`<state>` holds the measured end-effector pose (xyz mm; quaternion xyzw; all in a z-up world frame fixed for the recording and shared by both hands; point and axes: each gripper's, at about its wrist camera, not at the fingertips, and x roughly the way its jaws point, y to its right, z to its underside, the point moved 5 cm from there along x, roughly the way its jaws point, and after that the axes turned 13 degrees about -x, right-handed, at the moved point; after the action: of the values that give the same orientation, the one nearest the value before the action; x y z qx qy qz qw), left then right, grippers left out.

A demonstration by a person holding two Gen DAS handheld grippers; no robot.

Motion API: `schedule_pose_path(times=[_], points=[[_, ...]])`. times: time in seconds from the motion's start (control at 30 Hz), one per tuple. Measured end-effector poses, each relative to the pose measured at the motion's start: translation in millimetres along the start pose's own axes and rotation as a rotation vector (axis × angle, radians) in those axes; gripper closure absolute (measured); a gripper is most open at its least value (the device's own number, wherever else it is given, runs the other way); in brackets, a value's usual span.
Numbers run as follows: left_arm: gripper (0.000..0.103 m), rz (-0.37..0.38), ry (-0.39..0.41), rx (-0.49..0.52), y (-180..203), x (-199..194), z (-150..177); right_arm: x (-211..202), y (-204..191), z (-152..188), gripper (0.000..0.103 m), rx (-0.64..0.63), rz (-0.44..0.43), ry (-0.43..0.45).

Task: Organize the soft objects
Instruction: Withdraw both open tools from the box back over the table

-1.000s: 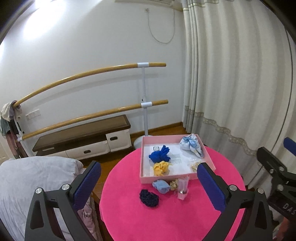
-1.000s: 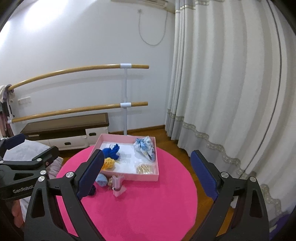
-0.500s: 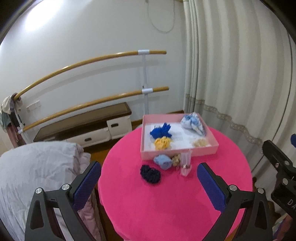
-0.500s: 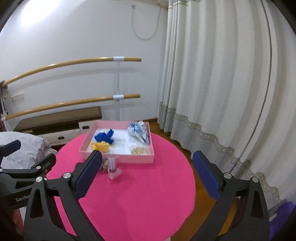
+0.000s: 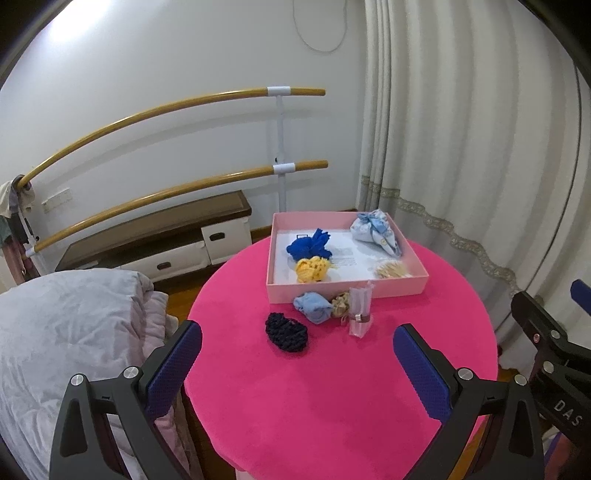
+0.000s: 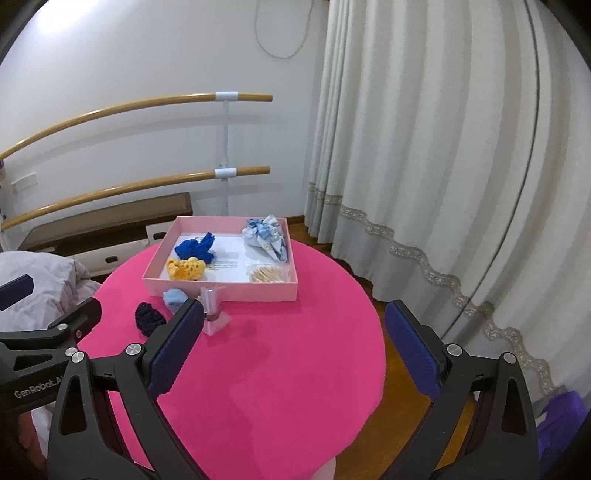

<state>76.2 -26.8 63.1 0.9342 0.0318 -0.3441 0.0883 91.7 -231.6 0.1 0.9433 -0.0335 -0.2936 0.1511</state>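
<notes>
Both our grippers have tilted down since a second ago, so the pink table (image 5: 332, 387) fills more of each view. Our left gripper (image 5: 297, 349) and right gripper (image 6: 293, 334) hang wide open above its near half, holding and touching nothing. On the far side, the pink tray (image 5: 347, 290) holds blue, yellow, tan and patterned soft pieces. A navy scrunchie (image 5: 286, 332), light-blue scrunchie (image 5: 312, 304) and clear packet (image 5: 360, 314) lie just near of it; the right gripper's finger (image 6: 177, 345) partly hides them.

Even indoor light, glare on the upper-left wall (image 5: 66, 26); sharp focus, fisheye-bent edges.
</notes>
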Motion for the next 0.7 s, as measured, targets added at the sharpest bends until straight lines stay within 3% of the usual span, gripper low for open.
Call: schedule_pose_path(times=[0.7], points=[[0.000,0.008,-0.023,-0.004,1.2,18.3,-0.6,11.4,1.2,0.4,0.005,-0.004,0.017,-0.036]])
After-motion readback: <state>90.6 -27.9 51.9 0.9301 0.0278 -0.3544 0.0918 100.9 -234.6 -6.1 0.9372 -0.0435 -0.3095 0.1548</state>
